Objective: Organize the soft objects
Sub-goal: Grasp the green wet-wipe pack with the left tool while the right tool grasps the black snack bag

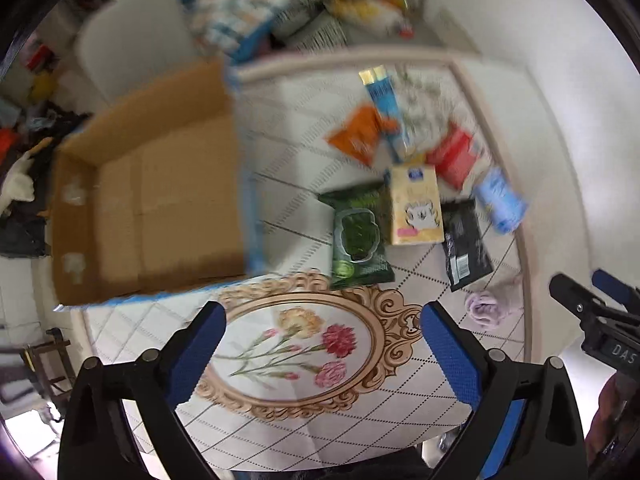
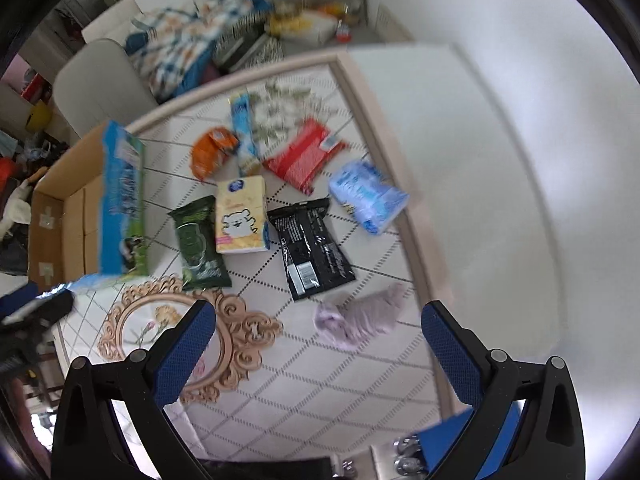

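Cardboard box at table's left edge; both tongs wide open, empty, over bare tablecloth.

Both the left gripper and right gripper are black frames. Textured blue pads line each finger, with round silver pivot screws.

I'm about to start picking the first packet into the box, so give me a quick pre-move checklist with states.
1. Left tool open, empty: ok.
2. Right tool open, empty: ok.
3. Cardboard box open on top, floor bare where visible: ok.
4. Purple cloth nearest the right tool, nothing on it: ok.
5. Green packet and yellow tissue pack touching or apart: cannot tell.
6. Sharp view: not ok, both views blurred.
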### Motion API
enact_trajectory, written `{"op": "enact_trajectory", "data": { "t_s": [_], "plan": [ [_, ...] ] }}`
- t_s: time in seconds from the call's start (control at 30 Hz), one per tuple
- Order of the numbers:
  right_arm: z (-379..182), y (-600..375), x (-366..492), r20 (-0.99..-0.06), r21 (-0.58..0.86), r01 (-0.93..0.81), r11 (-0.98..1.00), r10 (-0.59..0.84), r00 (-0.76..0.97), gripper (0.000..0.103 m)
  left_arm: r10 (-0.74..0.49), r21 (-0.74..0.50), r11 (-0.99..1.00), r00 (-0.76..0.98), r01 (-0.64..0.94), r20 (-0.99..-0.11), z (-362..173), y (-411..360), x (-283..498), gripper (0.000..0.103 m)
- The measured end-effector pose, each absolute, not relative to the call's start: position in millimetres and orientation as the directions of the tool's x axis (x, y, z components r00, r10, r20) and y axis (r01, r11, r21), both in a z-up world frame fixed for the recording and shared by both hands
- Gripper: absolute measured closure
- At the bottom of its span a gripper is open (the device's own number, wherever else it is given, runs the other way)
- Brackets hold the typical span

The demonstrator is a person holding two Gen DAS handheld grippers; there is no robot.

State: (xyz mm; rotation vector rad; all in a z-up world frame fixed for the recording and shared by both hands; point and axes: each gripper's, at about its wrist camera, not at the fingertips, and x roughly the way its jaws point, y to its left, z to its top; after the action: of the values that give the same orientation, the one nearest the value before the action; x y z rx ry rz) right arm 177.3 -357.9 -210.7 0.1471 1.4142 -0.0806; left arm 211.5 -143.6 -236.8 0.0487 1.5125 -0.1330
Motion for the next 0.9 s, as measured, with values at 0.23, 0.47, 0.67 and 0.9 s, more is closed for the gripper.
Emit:
{"op": "enact_trajectory", "data": {
  "t_s": [0.23, 0.47, 0.67, 0.9],
  "plan": [
    [-322, -355, 226, -0.995, 0.101, 0.093, 0.991, 0.098, 0.029, 0.008, 0.009, -0.017, 0.986, -0.155, 0.165, -0.988, -339, -187, 260, 0.032],
    [-385, -349, 244, -0.993, 0.099, 0.077, 0.992, 0.104, -0.054, 0.028, 0.053, 0.014, 0.990, -0.281, 0.139, -0.958, -405, -192, 281, 0.030],
    [-408, -337, 254, -0.994, 0.087, 0.081, 0.993, 0.093, -0.061, 0.028, 0.029, -0.002, 0.994, -0.284, 0.108, -0.958, -424, -185, 280, 0.030],
    [-415, -333, 257, -0.996, 0.059, 0.102, 0.993, 0.065, -0.061, 0.041, 0.033, 0.002, 0.991, -0.236, 0.131, -0.971, -416, -188, 276, 0.065]
  ]
}}
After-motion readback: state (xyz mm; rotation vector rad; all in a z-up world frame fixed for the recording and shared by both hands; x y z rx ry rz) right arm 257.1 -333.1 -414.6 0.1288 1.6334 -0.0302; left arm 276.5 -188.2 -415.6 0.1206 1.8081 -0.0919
